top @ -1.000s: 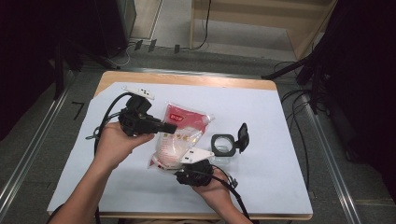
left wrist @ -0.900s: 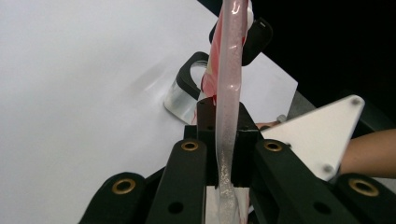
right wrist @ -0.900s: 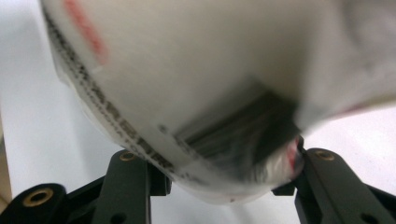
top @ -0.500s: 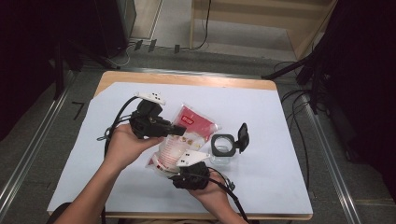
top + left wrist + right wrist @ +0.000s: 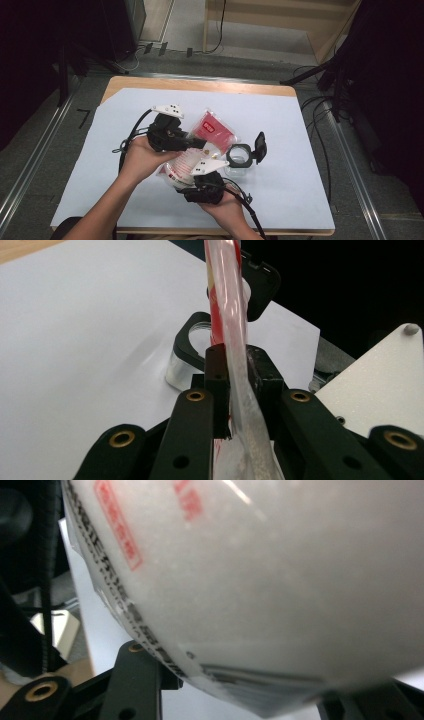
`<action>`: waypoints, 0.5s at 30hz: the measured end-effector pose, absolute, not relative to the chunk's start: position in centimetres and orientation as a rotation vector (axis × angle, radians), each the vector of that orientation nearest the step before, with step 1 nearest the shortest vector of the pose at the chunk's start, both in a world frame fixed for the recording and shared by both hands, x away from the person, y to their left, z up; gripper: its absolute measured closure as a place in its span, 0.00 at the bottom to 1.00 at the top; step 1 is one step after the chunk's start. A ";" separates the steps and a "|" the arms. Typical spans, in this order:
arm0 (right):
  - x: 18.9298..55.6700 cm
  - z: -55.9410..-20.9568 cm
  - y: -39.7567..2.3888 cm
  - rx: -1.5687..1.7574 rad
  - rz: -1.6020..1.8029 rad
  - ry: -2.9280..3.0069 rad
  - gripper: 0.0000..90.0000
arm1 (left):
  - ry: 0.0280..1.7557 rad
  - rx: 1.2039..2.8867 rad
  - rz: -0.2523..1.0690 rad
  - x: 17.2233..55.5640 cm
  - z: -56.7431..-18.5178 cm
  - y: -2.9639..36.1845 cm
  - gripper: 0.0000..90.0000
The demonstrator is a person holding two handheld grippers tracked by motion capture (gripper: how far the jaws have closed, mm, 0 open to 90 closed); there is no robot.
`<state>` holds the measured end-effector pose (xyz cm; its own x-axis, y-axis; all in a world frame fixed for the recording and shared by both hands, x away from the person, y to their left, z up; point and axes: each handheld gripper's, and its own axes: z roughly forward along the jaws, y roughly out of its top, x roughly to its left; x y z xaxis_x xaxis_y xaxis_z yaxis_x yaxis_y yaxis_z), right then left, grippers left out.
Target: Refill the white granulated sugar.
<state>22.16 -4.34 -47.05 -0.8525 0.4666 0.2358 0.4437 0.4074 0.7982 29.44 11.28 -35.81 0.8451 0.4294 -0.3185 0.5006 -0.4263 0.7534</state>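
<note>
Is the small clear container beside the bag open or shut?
Open. In the high view the clear container shows its round mouth, and its black lid stands flipped up at its right rim.

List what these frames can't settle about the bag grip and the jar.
- Right gripper, right gripper view: the white bag covers its jaw tips; contact unclear.
- Bag print, high view: too small to read; blurred in the right gripper view.
- Clear jar, high view: contents too small to tell; left gripper view, bag edge crosses it.
- Left gripper: pad pressure on the edge unclear.
</note>
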 end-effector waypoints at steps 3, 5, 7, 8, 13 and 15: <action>22.0 -46.9 -4.2 0.837 1.479 2.623 0.60 | 0.712 2.095 -0.116 29.5 -35.8 10.9 0.92; 21.7 -46.8 -4.0 0.807 1.460 2.619 0.61 | 0.723 2.093 -0.130 29.5 -35.9 10.7 0.92; 21.6 -46.8 -3.8 0.797 1.458 2.615 0.61 | 0.740 2.099 -0.142 29.6 -35.9 10.6 0.93; 21.5 -46.8 -3.8 0.799 1.459 2.614 0.61 | 0.765 2.099 -0.151 29.6 -35.9 10.5 0.93; 21.5 -46.9 -3.5 0.836 1.460 2.629 0.61 | 0.822 2.151 -0.162 29.9 -35.8 9.8 0.92; 21.6 -46.8 -3.3 0.834 1.457 2.631 0.59 | 0.821 2.164 -0.167 30.1 -35.6 9.6 0.92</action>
<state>21.63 -3.35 -46.76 -0.8569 0.4600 0.2325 0.4411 0.4212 0.7925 30.10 9.56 -35.60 0.7806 0.5021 -0.3721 0.6077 -0.4708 0.6396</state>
